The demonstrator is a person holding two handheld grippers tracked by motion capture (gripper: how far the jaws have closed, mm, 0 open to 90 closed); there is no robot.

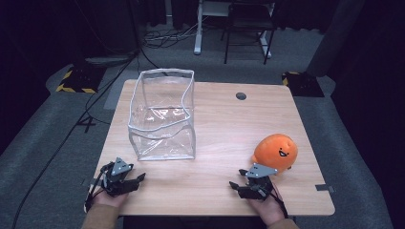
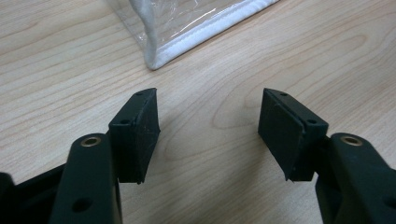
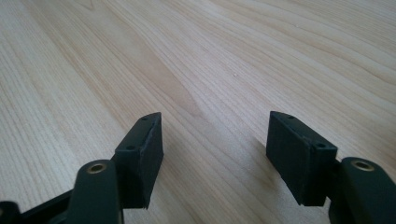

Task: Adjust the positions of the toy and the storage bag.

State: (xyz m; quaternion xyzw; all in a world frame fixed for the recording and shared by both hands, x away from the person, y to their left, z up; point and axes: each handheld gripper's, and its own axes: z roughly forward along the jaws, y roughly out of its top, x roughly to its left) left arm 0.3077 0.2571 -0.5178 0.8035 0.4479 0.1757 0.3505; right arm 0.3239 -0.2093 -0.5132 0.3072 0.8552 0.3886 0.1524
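A clear plastic bag (image 1: 162, 114) with white piping stands open-topped on the left half of the wooden table (image 1: 224, 129). An orange plush toy (image 1: 275, 151) with a smiling face sits near the right front. My left gripper (image 1: 133, 180) rests at the front left, open and empty, below the bag's near corner (image 2: 156, 58). Its jaws (image 2: 210, 126) stand wide over bare wood. My right gripper (image 1: 239, 185) lies at the front right, just below and left of the plush, open with nothing between its jaws (image 3: 215, 149).
A round grommet hole (image 1: 241, 96) is in the table's far side. Beyond the table lie cables, floor cable covers with yellow-black stripes (image 1: 76, 81) and a desk frame (image 1: 234, 28). Tape tabs sit on the table's front edge (image 1: 322, 187).
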